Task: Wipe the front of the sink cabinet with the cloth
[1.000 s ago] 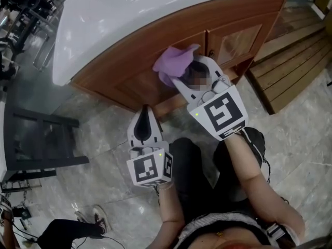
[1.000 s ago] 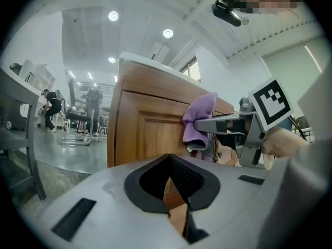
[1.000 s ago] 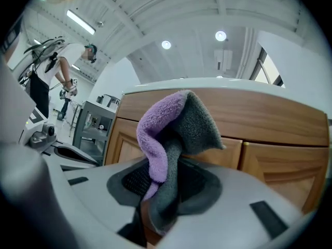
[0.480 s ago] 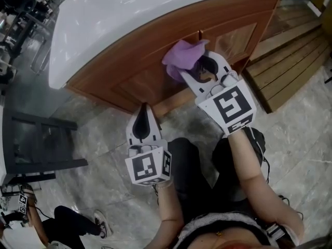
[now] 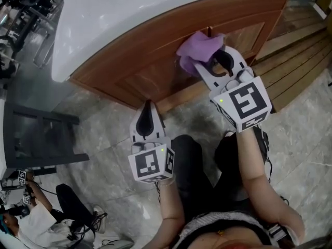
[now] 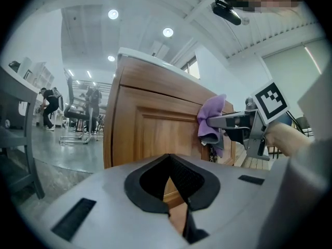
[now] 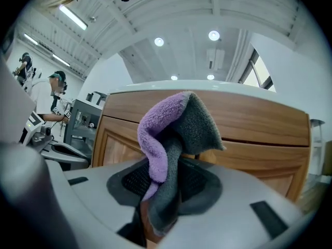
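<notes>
Cloth [image 5: 199,46], purple and grey, is pinched between the right gripper's [image 5: 212,62] fingers and bunches past their tips against the sink cabinet [image 5: 135,66] front. The left gripper's [image 5: 148,110] fingers are pressed together on nothing, tips pointing at the cabinet.

Large indoor hall fitted out as a test space. Freestanding wooden sink cabinet [image 5: 155,61] at 12 o'clock on marble-tile floor [image 5: 98,154]. High beamed ceiling [image 7: 197,9], recessed lights [image 7: 213,35]. Person [image 5: 39,224] with cables [image 5: 93,237] at 8 o'clock.
</notes>
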A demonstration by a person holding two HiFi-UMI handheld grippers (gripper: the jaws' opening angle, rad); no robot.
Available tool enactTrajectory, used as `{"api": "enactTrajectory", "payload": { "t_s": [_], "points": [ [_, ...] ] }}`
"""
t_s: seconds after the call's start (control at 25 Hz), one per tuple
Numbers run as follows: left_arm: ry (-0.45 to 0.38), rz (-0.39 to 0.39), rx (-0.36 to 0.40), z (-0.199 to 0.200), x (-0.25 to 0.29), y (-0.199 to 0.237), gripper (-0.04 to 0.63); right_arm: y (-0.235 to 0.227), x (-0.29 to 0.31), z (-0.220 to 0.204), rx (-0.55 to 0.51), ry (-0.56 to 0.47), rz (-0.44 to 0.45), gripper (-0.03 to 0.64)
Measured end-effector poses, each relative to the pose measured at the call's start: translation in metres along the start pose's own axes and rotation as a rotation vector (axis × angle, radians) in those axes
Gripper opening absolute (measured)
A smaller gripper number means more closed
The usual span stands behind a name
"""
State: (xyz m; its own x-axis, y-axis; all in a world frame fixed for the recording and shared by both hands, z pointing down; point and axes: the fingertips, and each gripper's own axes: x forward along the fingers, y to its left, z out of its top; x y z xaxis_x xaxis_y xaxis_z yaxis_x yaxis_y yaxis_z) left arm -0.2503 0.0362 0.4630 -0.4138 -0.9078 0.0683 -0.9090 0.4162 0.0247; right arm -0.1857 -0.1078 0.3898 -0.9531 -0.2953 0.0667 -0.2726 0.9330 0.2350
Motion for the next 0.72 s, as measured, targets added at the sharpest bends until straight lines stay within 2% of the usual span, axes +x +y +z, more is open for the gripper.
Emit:
{"api": "enactTrajectory", "payload": {
  "t_s": [0.52,0.72],
  "points": [
    [0.002,0.025,-0.005,-0.002,-0.007,0.009,0.006,-0.001,-0.002,-0.003,0.025,-0.013,0.006,0.175],
    [0.004,0.040,-0.016,-0.006,-0.011,0.010,0.006,0.008,-0.011,-0.001,0.059,-0.032,0.073,0.175]
  ]
}}
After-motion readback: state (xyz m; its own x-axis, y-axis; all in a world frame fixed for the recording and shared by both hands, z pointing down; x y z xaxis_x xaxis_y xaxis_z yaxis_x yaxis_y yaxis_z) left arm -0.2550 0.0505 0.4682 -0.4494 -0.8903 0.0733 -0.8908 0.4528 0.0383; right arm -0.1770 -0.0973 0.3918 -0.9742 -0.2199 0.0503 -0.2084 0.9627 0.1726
